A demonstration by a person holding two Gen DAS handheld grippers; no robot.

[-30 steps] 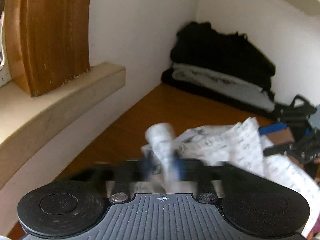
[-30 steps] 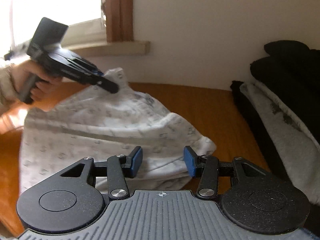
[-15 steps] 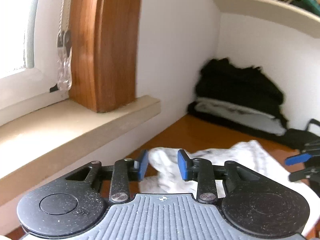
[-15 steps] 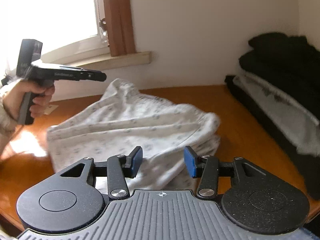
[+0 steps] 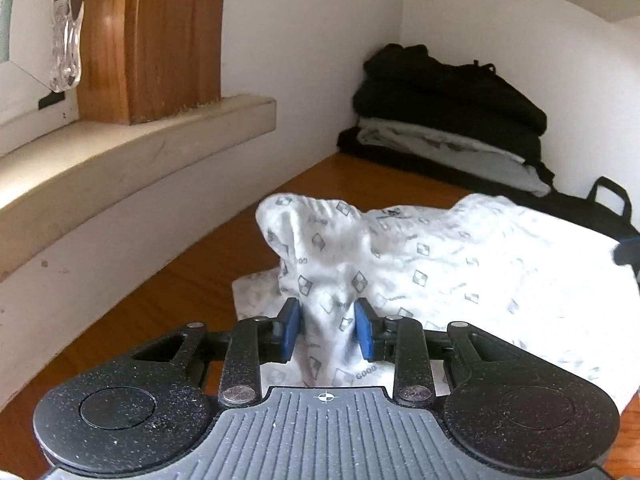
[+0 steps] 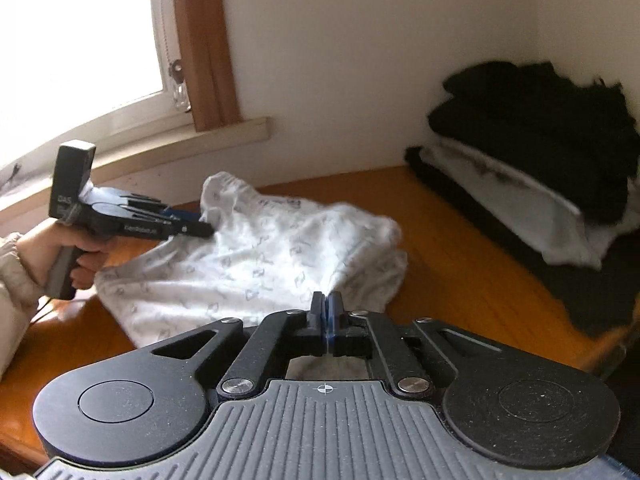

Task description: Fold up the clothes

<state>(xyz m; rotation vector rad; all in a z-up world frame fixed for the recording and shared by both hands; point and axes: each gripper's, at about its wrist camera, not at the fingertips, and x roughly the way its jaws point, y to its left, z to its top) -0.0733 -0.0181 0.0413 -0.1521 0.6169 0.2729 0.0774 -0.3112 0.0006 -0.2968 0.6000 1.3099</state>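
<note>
Garment: a white printed garment (image 6: 256, 264) is spread crumpled on the wooden table (image 6: 460, 264).
Left gripper (image 5: 327, 330): pads are parted around a raised fold.
Right gripper (image 6: 327, 314): pads are pinched together on the near edge.

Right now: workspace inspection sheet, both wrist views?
Surface: wooden table, bare where visible.
Job's things: white printed garment, rumpled, spread between both claws.
Clutter: stack of folded dark and grey clothes in the far corner; black bag beside it.
Grippers: left claw open, fabric ridge between its pads; right claw shut on the garment edge.
Cables: nothing seen.
Surroundings: window sill, wooden window frame, white walls, shelf above.
</note>
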